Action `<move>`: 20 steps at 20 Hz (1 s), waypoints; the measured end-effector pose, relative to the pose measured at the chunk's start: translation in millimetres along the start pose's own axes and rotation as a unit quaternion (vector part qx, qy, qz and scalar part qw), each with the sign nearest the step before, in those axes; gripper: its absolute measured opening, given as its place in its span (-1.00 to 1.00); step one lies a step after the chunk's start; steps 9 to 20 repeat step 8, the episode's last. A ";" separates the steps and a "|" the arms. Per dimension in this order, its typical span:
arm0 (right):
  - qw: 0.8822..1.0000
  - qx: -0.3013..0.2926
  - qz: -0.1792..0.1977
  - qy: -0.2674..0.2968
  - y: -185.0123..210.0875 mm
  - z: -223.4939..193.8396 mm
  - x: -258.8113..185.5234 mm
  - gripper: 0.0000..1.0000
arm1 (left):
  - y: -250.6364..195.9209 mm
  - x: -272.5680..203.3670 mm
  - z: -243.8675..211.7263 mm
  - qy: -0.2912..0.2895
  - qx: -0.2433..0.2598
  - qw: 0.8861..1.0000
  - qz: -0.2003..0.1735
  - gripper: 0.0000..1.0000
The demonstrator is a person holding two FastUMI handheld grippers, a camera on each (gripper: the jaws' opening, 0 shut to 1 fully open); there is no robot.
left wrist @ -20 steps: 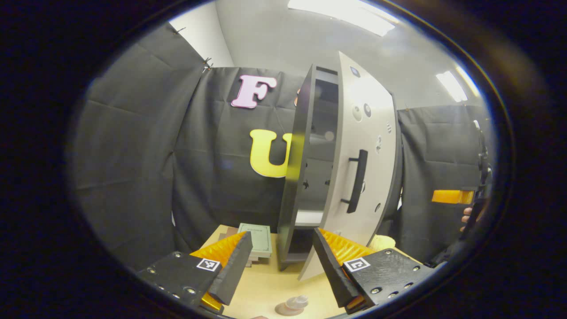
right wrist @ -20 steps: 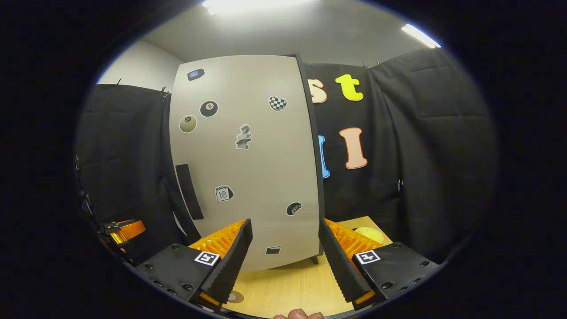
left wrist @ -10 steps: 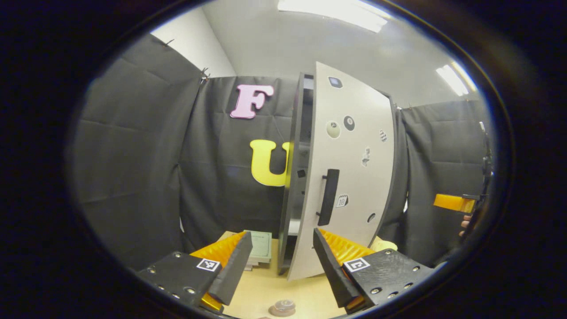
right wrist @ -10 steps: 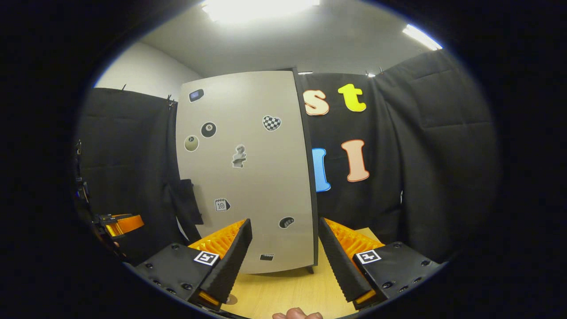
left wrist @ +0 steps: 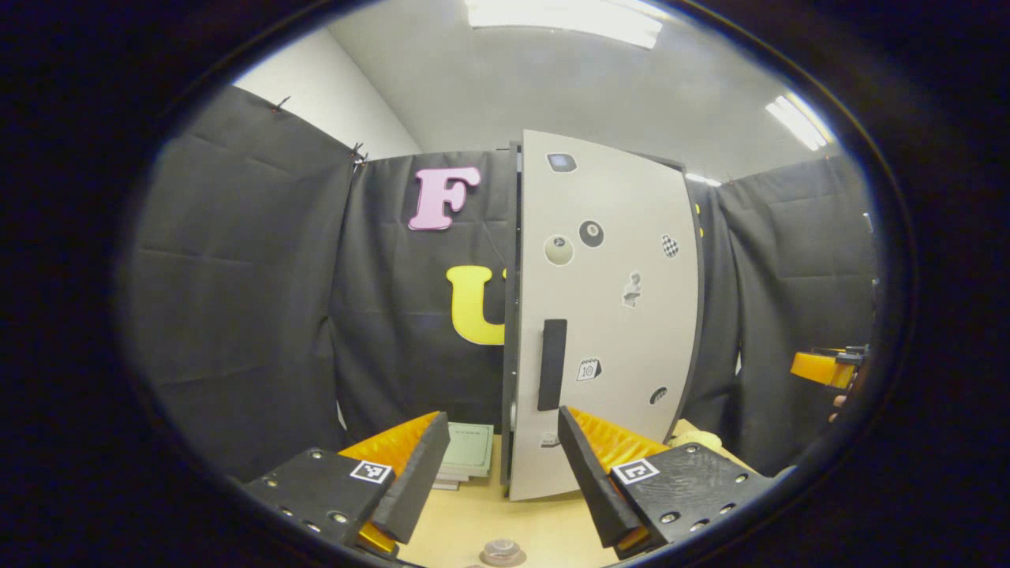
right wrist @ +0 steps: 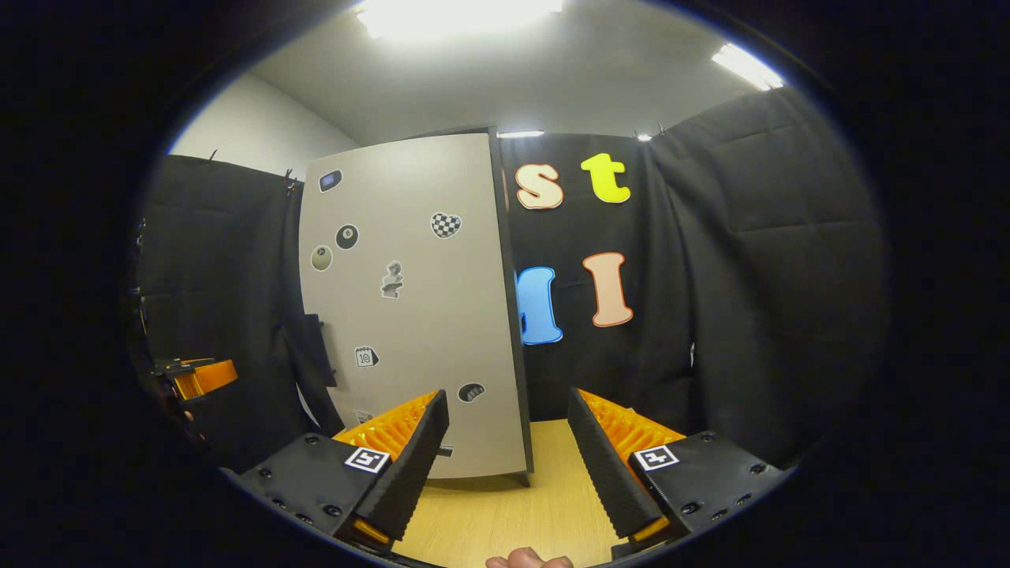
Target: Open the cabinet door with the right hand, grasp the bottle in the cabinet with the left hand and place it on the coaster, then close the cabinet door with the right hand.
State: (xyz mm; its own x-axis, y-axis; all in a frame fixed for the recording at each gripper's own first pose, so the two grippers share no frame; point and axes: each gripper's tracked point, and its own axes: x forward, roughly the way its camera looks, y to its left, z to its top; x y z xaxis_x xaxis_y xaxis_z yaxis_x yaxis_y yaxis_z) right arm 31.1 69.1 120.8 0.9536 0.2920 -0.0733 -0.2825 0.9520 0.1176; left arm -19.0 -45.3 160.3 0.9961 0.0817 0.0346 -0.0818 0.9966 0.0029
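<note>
Tongs (left wrist: 495, 473) apart before flat stickered door (left wrist: 607, 315)

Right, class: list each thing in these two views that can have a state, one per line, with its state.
Cabinet door: shut or all but shut.
Left gripper: open, holding nothing.
Right gripper: open, holding nothing, clear of the door.
Bottle: upright on the table below the left gripper, cap on; coaster under it cannot be told.
Books: stacked flat beside the cabinet.

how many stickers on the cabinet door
8 on the door: one top left, two balls, a checkered heart, a bust, a calendar by the handle, one lower right, one near the bottom edge.
</note>
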 end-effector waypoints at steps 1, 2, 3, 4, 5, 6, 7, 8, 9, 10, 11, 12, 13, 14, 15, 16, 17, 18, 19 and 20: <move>1.000 0.002 -0.004 0.002 -6.0 -1.8 -0.7 0.93 | -3.9 -2.7 -1.5 0.001 -0.007 1.000 0.002 0.66; 1.000 0.004 -0.005 0.005 -9.9 -4.1 -1.9 0.92 | -11.7 -4.3 -3.4 0.002 -0.014 1.000 -0.003 0.66; 1.000 0.006 -0.004 0.009 -12.1 -7.8 -2.9 0.93 | -16.8 -6.2 -5.8 0.005 -0.019 1.000 -0.007 0.66; 1.000 0.009 -0.003 0.011 -14.5 -10.3 -4.5 0.93 | -17.7 -7.9 -6.6 0.007 -0.018 1.000 -0.008 0.66; 1.000 0.014 -0.004 0.010 -17.4 -10.7 -5.8 0.93 | -16.7 -9.5 -6.6 0.006 -0.013 1.000 -0.005 0.66; 1.000 0.021 -0.003 0.008 -18.5 -10.7 -6.8 0.93 | -15.4 -8.6 -8.0 0.009 -0.007 1.000 -0.001 0.66; 1.000 0.024 0.000 0.007 -17.0 -12.5 -6.2 0.93 | -14.9 -7.7 -8.7 0.009 -0.005 1.000 0.002 0.66; 1.000 0.024 0.004 0.008 -16.2 -14.2 -5.5 0.93 | -15.8 -9.0 -9.6 0.010 -0.008 1.000 0.003 0.66; 1.000 0.024 0.004 0.008 -16.2 -14.2 -5.5 0.93 | -15.8 -9.0 -9.6 0.010 -0.008 1.000 0.003 0.66; 1.000 0.024 0.004 0.008 -16.2 -14.2 -5.5 0.93 | -15.8 -9.0 -9.6 0.010 -0.008 1.000 0.003 0.66; 1.000 0.024 0.004 0.008 -16.2 -14.2 -5.5 0.93 | -15.8 -9.0 -9.6 0.010 -0.008 1.000 0.003 0.66; 1.000 0.024 0.004 0.008 -16.2 -14.2 -5.5 0.93 | -15.8 -9.0 -9.6 0.010 -0.008 1.000 0.003 0.66; 1.000 0.024 0.004 0.008 -16.2 -14.2 -5.5 0.93 | -15.8 -9.0 -9.6 0.010 -0.008 1.000 0.003 0.66; 1.000 0.024 0.004 0.008 -16.2 -14.2 -5.5 0.93 | -15.8 -9.0 -9.6 0.010 -0.008 1.000 0.003 0.66; 1.000 0.024 0.004 0.008 -16.2 -14.2 -5.5 0.93 | -15.8 -9.0 -9.6 0.010 -0.008 1.000 0.003 0.66; 1.000 0.024 0.004 0.008 -16.2 -14.2 -5.5 0.93 | -15.8 -9.0 -9.6 0.010 -0.008 1.000 0.003 0.66; 1.000 0.024 0.004 0.008 -16.2 -14.2 -5.5 0.93 | -15.8 -9.0 -9.6 0.010 -0.008 1.000 0.003 0.66; 1.000 0.024 0.004 0.008 -16.2 -14.2 -5.5 0.93 | -15.8 -9.0 -9.6 0.010 -0.008 1.000 0.003 0.66; 1.000 0.024 0.004 0.008 -16.2 -14.2 -5.5 0.93 | -15.8 -9.0 -9.6 0.010 -0.008 1.000 0.003 0.66; 1.000 0.024 0.004 0.008 -16.2 -14.2 -5.5 0.93 | -15.8 -9.0 -9.6 0.010 -0.008 1.000 0.003 0.66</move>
